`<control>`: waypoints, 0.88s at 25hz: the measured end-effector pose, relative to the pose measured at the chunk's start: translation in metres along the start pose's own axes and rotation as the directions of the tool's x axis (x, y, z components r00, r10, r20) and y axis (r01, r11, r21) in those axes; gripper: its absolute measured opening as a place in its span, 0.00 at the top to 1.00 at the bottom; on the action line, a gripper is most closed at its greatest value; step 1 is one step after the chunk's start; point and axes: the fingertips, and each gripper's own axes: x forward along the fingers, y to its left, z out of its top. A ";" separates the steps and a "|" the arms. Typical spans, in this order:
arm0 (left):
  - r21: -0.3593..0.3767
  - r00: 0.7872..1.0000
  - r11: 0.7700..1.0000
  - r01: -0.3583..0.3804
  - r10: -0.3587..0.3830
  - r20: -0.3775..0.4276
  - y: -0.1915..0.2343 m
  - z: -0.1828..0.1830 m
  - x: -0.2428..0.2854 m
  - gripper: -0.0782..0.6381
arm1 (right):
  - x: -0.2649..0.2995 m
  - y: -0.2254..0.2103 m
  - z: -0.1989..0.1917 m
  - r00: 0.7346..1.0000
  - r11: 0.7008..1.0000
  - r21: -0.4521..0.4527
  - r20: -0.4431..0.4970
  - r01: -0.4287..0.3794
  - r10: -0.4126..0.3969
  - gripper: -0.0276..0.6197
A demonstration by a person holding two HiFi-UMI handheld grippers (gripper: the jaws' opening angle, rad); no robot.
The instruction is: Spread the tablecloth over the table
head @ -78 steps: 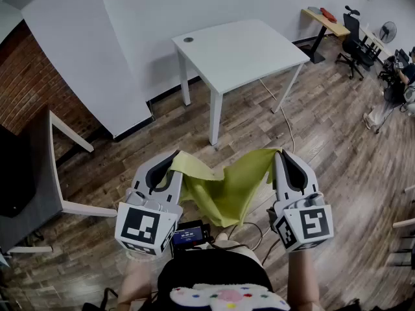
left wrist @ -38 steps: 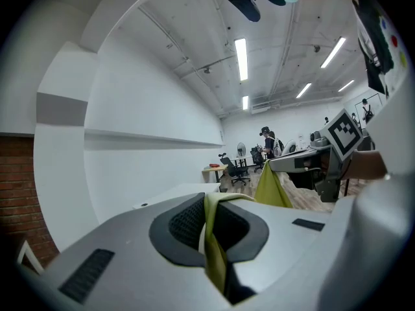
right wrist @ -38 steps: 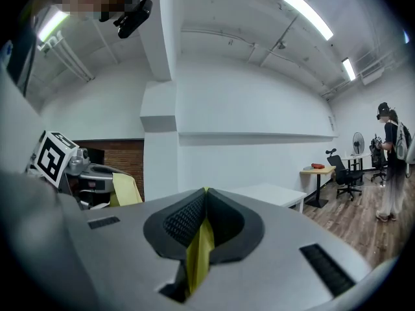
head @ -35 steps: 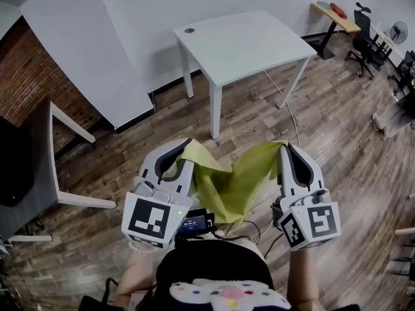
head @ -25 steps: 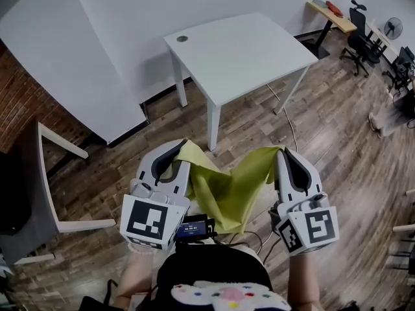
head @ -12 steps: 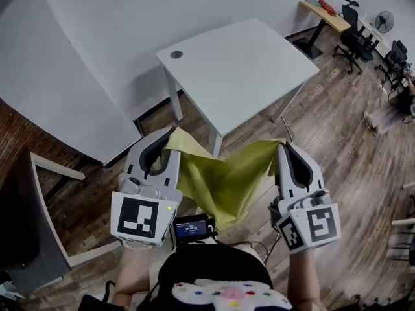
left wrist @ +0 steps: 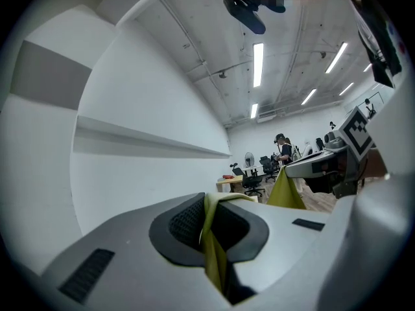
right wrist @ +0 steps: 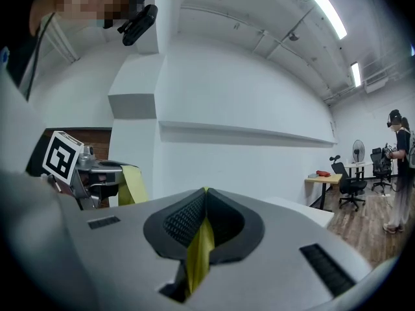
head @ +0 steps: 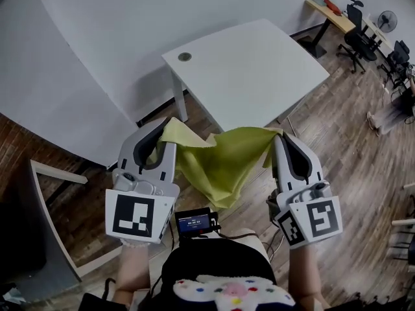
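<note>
A yellow-green tablecloth (head: pixel 219 161) hangs in a sagging fold between my two grippers, just short of the near edge of the white table (head: pixel 253 70). My left gripper (head: pixel 163 126) is shut on the tablecloth's left corner (left wrist: pixel 214 251), pinched between its black pads (left wrist: pixel 183 224). At the right, my right gripper (head: pixel 277 137) is shut on the other corner (right wrist: pixel 200 248). Both grippers point level toward the table. The white tabletop is bare apart from a round cable hole (head: pixel 185 56).
A white wall runs behind the table. A grey and white chair (head: pixel 45 232) stands at the left by a brick wall. Desks, office chairs (head: pixel 355 41), a fan and a person (right wrist: pixel 397 173) are at the far right on the wooden floor.
Both grippers have moved forward to the table with the tablecloth stretched between them; the table now sits closer and larger in the head view. Both grips are unchanged.
</note>
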 end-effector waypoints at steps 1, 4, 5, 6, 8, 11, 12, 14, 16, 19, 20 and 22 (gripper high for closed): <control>-0.006 1.000 1.000 -0.001 0.001 -0.003 0.004 -0.003 0.000 0.87 | 0.004 0.004 -0.001 1.000 1.000 0.001 -0.004 -0.005 0.005 0.90; -0.023 1.000 1.000 -0.005 0.005 -0.010 0.012 -0.011 0.001 0.87 | 0.012 0.012 -0.004 1.000 1.000 -0.012 -0.021 -0.016 0.016 0.90; -0.029 1.000 1.000 -0.006 0.006 -0.011 0.014 -0.014 0.002 0.87 | 0.013 0.013 -0.007 0.999 1.000 -0.018 -0.029 -0.018 0.017 0.90; -0.036 1.000 0.999 -0.006 0.006 -0.012 0.015 -0.016 0.002 0.87 | 0.015 0.014 -0.009 0.999 1.000 -0.024 -0.037 -0.018 0.017 0.90; -0.046 1.000 0.999 -0.007 0.006 -0.017 0.020 -0.021 0.003 0.87 | 0.017 0.015 -0.013 0.999 0.999 -0.030 -0.052 -0.016 0.014 0.90; -0.049 1.000 0.999 -0.012 0.011 -0.025 0.024 -0.025 0.008 0.87 | 0.017 0.009 -0.019 0.997 0.999 -0.034 -0.072 -0.003 0.001 0.90; -0.042 1.000 0.999 -0.014 0.013 -0.024 0.025 -0.026 0.010 0.87 | 0.017 0.005 -0.021 0.997 0.999 -0.034 -0.079 0.004 -0.006 0.90; -0.010 1.000 1.000 -0.016 0.016 -0.014 0.029 -0.026 0.015 0.87 | 0.016 -0.003 -0.024 0.996 0.999 -0.030 -0.091 0.017 -0.019 0.90; 0.007 1.000 1.000 -0.022 0.022 -0.011 0.031 -0.026 0.021 0.87 | 0.015 -0.012 -0.027 0.994 0.999 -0.028 -0.101 0.028 -0.030 0.90; 0.015 0.999 0.999 -0.033 0.033 -0.018 0.029 -0.028 0.031 0.87 | 0.013 -0.027 -0.029 0.993 0.999 -0.029 -0.106 0.038 -0.041 0.90; 0.021 0.999 0.999 -0.034 0.035 -0.019 0.028 -0.029 0.034 0.87 | 0.014 -0.031 -0.030 0.994 0.999 -0.031 -0.104 0.040 -0.043 0.90; 0.034 0.999 0.999 -0.038 0.038 -0.019 0.030 -0.030 0.040 0.87 | 0.017 -0.038 -0.031 0.994 0.998 -0.036 -0.097 0.045 -0.048 0.90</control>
